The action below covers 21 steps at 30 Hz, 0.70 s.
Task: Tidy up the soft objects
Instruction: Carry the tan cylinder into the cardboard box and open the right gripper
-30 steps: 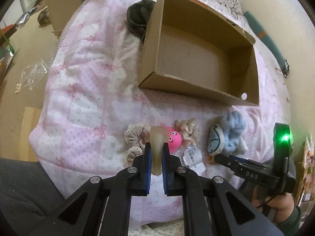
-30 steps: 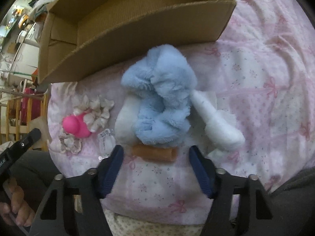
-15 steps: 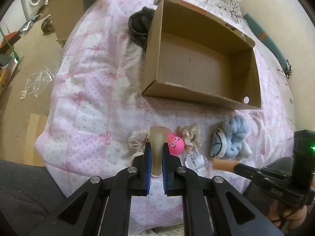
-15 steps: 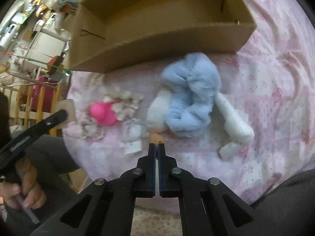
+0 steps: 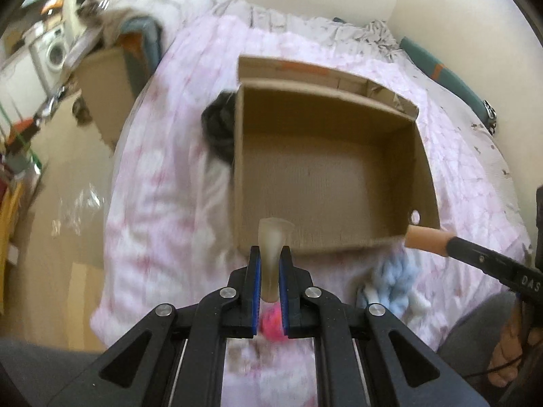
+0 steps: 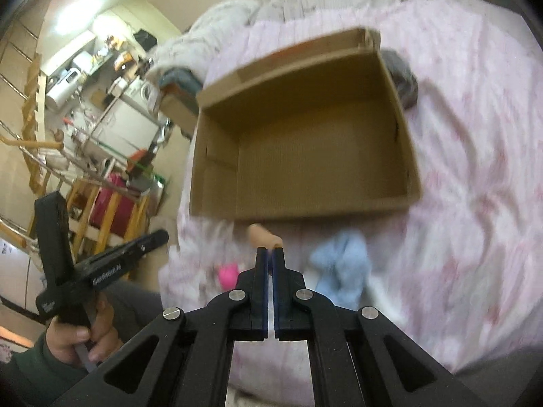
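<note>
Softness is the main thing to reckon with. The left gripper [image 5: 269, 264] is clenched on a pale, cloudy squishy piece [image 5: 273, 237] that bulges above the pads, so it looks light and yielding; the hold sits low on it, near its narrower part, which seems the sensible place. The right gripper [image 6: 270, 254] is pinched tight on one end of a tan, rubbery-looking roll [image 6: 263, 234], and the rest sticks out toward the cardboard box [image 6: 210, 129]. Both pieces hang just short of the box's near wall, and the box floor shows nothing in it. A grip that far out on the end could let the roll flop or slip. Below the box's near wall, a blue fluffy thing [image 6: 341, 264] and a pink ball [image 6: 228, 274] lie on the pink bedspread [image 6: 475, 135]; both probably squash easily and want a hold across the middle.
</note>
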{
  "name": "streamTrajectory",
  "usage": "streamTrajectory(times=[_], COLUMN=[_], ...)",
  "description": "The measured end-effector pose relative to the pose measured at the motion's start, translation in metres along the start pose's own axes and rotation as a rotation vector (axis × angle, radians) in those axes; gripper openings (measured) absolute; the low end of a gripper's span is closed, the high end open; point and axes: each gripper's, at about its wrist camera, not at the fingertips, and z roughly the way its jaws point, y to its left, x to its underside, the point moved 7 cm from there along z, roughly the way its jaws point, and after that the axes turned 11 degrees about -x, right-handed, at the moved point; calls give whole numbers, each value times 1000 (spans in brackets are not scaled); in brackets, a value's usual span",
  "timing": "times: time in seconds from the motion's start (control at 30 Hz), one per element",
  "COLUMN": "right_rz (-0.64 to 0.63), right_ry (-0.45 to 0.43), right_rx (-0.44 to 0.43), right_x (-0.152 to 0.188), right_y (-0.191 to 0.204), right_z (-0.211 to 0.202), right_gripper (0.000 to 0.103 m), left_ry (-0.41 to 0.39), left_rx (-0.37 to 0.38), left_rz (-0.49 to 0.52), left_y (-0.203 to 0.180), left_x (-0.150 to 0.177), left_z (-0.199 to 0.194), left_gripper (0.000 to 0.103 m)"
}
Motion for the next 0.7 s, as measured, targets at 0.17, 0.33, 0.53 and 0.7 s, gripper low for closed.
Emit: streamTrajectory(times=[0.17,0.33,0.53,0.7], right_rz=[-1,-1,-13,-20], right_ry=[-37,-70,-57,-40], right_rx=[20,131,159,164], right_x=[-31,-37,-31,-31], right_y=[-22,-50,-54,-56], right_z=[15,31,39,46], right_gripper=[4,4,4,4], left_ry=[-36,-52,-30,-45], left_rx=[-44,-62,-48,-64], left_rz=[25,35,82,98], left_y=[-15,-26,-40,-41], left_x=[-30,-39,-33,-31], left_z=[23,49,70,73], left_gripper=[9,9,9,9])
